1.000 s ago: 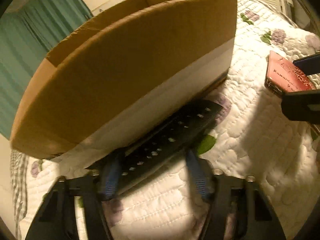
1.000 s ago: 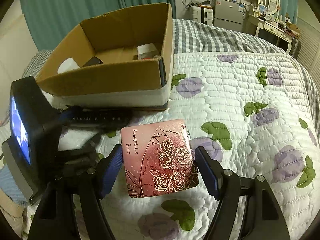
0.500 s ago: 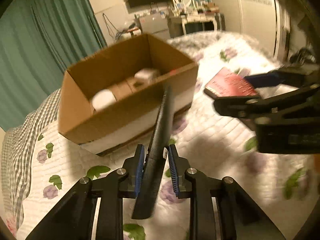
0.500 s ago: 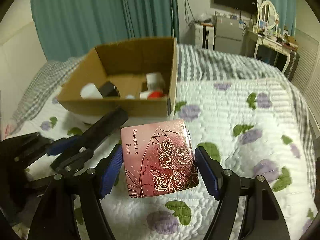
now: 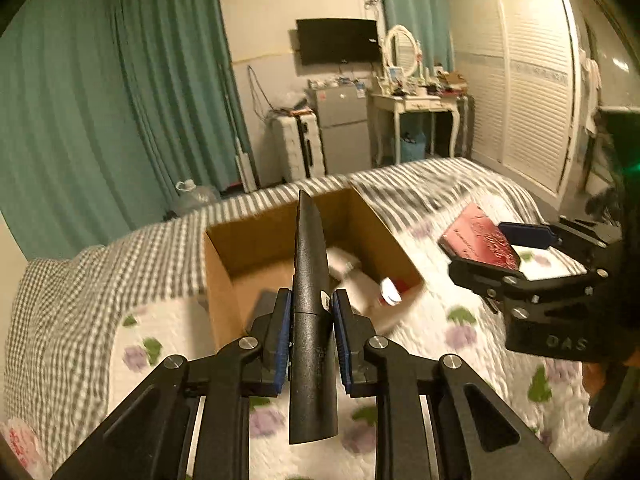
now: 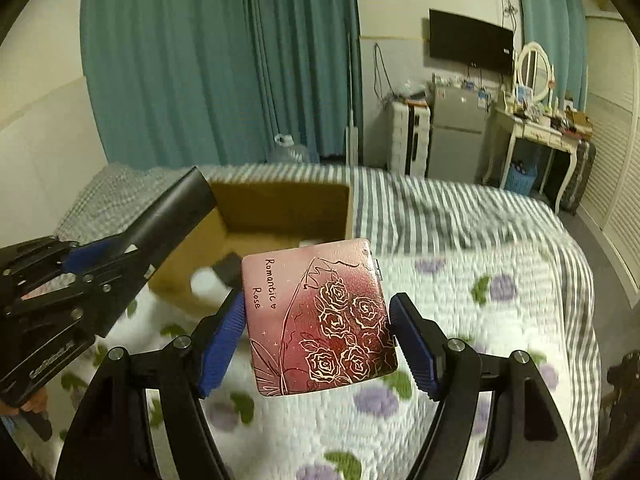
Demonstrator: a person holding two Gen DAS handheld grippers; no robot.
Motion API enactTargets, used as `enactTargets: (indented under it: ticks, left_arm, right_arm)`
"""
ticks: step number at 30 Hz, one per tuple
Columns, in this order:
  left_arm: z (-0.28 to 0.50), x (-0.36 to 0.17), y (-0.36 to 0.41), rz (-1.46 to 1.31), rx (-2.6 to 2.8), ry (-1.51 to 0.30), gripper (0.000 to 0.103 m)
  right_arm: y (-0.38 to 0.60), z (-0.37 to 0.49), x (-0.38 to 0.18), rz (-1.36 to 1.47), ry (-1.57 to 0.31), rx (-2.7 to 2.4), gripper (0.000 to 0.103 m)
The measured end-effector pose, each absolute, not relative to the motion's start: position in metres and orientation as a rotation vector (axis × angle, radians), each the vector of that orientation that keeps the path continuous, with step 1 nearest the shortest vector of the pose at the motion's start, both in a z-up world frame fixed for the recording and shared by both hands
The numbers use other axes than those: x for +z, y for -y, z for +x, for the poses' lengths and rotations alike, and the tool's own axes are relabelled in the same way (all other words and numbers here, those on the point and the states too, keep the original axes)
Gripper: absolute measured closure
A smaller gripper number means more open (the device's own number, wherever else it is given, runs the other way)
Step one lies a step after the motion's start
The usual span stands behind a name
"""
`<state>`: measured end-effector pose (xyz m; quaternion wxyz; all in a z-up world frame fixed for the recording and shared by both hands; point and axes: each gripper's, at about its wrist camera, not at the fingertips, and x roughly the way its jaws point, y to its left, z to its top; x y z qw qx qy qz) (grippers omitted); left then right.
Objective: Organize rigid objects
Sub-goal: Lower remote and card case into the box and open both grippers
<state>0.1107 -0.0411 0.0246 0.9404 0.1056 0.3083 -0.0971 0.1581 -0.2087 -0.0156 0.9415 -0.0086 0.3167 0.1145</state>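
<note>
My left gripper is shut on a black remote control, held edge-up in the air above the near side of an open cardboard box on the bed. My right gripper is shut on a pink and red rose-patterned case lettered "Romantic Rose", lifted above the quilt. The case also shows in the left wrist view, right of the box. The left gripper with the remote shows at left in the right wrist view, before the box.
The box holds white objects, a dark item and a red one. It sits on a floral quilt over a striped sheet. Teal curtains, a fridge and a white dressing table stand behind the bed.
My left gripper closed on the remote beside the box and lifted it over the box. My right gripper raised the rose case off the quilt.
</note>
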Motion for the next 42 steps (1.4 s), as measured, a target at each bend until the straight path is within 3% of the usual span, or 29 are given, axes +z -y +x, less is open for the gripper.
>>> enactTargets:
  ticks: [6,14,19,27,28,30,31,42]
  left_arm:
    - [0.169,0.024,0.029,0.161,-0.176,-0.674,0.083]
    - [0.245,-0.031,0.024,0.147,-0.172,-0.825,0.083]
    - [0.260,-0.048,0.028,0.194,-0.162,-0.804,0.081]
    - [0.246,-0.026,0.011,0.141,-0.125,-0.774,0.080]
    - [0.239,-0.022,0.005,0.126,-0.126,-0.766,0.078]
    - [0.231,-0.017,-0.001,0.117,-0.114,-0.754,0.060]
    - [0.225,-0.015,-0.005,0.117,-0.102,-0.739,0.055]
    - [0.228,-0.027,-0.026,0.090,-0.063,-0.704,0.054]
  right_arm:
    - [0.192,0.202,0.004,-0.047,-0.585,0.264,0.030]
    - [0.171,0.270,-0.014,-0.088,-0.589,0.276,0.030]
    - [0.172,0.286,-0.039,-0.097,-0.643,0.288,0.030]
    - [0.175,0.279,-0.041,-0.091,-0.636,0.281,0.030]
    - [0.174,0.278,-0.040,-0.091,-0.634,0.283,0.030]
    - [0.171,0.277,-0.039,-0.093,-0.632,0.290,0.030]
    - [0.167,0.277,-0.040,-0.098,-0.634,0.295,0.030]
    - [0.115,0.326,-0.083,-0.188,-0.696,0.336,0.030]
